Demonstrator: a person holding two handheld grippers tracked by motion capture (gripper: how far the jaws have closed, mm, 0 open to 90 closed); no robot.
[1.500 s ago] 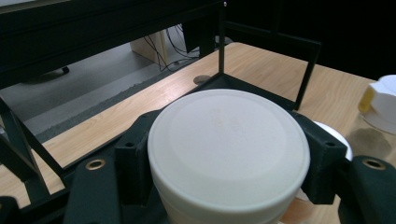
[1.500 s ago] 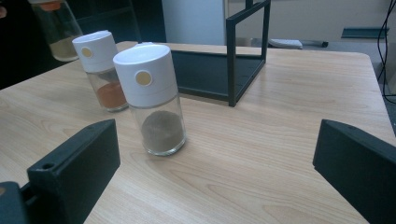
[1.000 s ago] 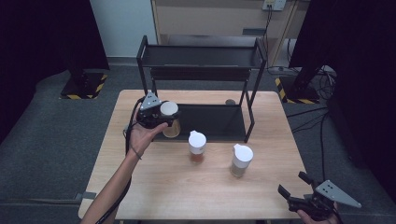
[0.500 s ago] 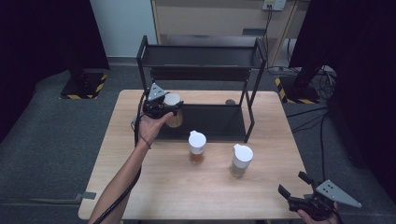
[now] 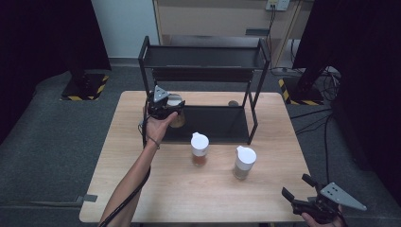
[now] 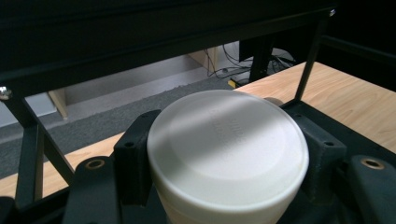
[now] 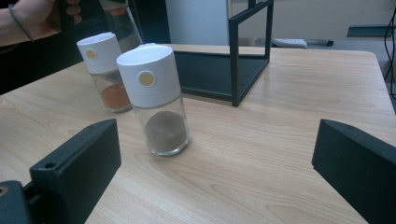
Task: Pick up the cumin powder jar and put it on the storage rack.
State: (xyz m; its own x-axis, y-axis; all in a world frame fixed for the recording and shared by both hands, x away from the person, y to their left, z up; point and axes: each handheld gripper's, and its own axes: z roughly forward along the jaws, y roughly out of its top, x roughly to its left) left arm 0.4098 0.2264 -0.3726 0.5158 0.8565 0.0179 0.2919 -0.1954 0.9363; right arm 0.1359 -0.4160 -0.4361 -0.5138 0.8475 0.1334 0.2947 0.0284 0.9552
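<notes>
Gripping the jar just under its white lid, the left gripper held it at the rack's bottom shelf; it looked like glass (smooth, slippery, breakable), so the sides were safest; the right gripper sat wide apart, empty.

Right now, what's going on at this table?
A person is working with two handheld grippers. The left gripper is clamped on a white-capped jar at the left end of the black rack's lower shelf. Two more jars, one with orange powder and one with grey-brown powder, stand on the table. The right gripper waits open near the table's front right corner.
</notes>
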